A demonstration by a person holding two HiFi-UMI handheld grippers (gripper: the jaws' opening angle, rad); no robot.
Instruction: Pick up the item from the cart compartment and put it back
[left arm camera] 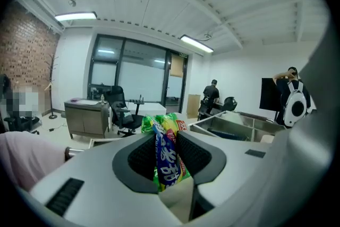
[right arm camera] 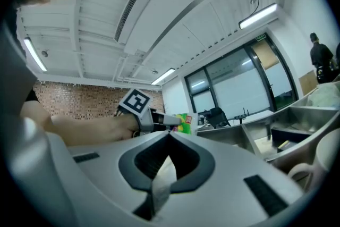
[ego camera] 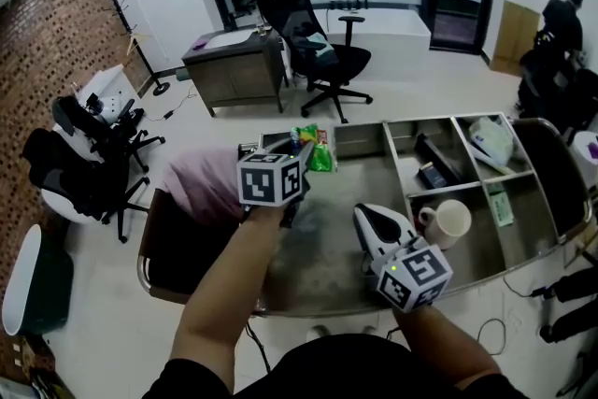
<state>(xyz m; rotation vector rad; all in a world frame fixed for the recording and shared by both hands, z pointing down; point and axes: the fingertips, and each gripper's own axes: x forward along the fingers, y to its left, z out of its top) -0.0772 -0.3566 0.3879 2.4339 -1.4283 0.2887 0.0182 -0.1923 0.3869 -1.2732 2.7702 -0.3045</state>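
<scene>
The left hand-held gripper (left arm camera: 166, 133) is clamping the green snack packet (left arm camera: 171, 165) over the large compartment of the cart (ego camera: 327, 262), while the right hand-held gripper (right arm camera: 169, 135) (jaws together, empty) is hovering near a white mug (ego camera: 449, 221).

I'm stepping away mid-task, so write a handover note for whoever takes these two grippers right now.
Left hand-held gripper: shut on the green snack packet, held up above the cart.
Right hand-held gripper: shut, empty, over the cart beside the white mug.
Done: packet is lifted clear of the cart.
Left: lower the packet back into its compartment, then open the jaws and release it.
</scene>
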